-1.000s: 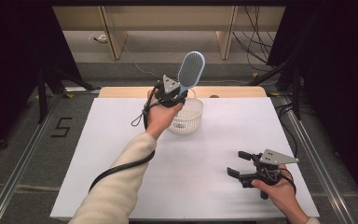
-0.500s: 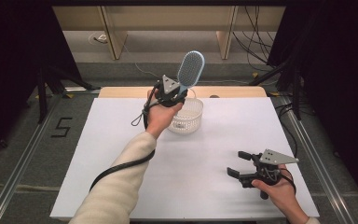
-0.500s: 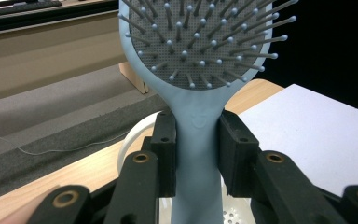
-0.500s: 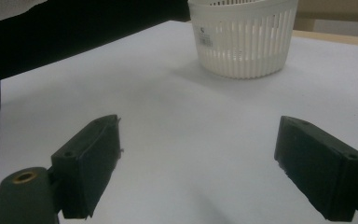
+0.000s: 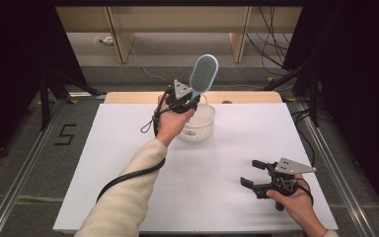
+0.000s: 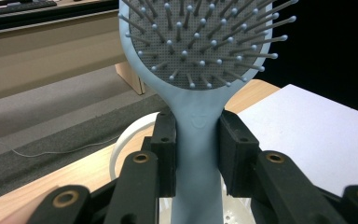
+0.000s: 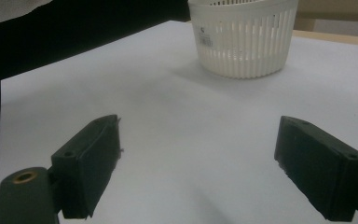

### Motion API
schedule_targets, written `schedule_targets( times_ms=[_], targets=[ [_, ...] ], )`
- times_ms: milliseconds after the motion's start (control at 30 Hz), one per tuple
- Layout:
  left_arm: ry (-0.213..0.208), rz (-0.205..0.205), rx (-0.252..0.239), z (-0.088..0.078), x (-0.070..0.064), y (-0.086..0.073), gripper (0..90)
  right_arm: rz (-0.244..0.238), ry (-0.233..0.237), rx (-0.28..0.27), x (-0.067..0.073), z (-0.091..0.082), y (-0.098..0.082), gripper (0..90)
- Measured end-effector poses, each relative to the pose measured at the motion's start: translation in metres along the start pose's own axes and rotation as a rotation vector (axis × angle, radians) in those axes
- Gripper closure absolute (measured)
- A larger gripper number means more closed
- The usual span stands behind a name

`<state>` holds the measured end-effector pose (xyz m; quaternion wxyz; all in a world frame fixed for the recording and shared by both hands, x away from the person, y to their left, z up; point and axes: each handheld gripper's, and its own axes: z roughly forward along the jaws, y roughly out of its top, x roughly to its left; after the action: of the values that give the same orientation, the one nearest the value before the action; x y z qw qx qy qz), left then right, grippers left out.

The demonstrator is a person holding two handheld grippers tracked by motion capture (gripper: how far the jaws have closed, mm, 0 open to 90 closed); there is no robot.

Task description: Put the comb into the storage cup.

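Observation:
A light-blue hairbrush (image 5: 203, 74) is held up above a white slatted basket (image 5: 198, 126) near the table's far edge. My left gripper (image 5: 190, 98) is shut on the brush's handle (image 6: 196, 140), bristle head up and tilted right. In the left gripper view both black pads press the handle's sides, with the basket rim (image 6: 121, 144) below. My right gripper (image 5: 252, 173) rests low over the table at the front right, jaws wide apart with nothing between them. Its own view shows the bare white surface between its fingers (image 7: 88, 163) and the basket (image 7: 242, 37) farther off.
The white table top (image 5: 227, 153) has a wooden strip (image 5: 128, 97) along its far edge. Metal rails (image 5: 24, 163) run along both sides on grey floor. Wooden furniture legs (image 5: 121, 39) and cables (image 5: 271, 29) lie beyond the table.

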<state>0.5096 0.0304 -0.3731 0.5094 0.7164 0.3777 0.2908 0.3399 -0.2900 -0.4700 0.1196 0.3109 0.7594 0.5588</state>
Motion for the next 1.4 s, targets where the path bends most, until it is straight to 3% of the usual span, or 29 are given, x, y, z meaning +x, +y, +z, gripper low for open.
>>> schedule_targets(
  times_ms=[1400],
  targets=[
    [-0.004,0.004,0.003,0.007,0.0026,-0.0057,69.5,-0.005,0.0,0.005,-0.0002,0.0,-0.0003,15.3]
  ],
)
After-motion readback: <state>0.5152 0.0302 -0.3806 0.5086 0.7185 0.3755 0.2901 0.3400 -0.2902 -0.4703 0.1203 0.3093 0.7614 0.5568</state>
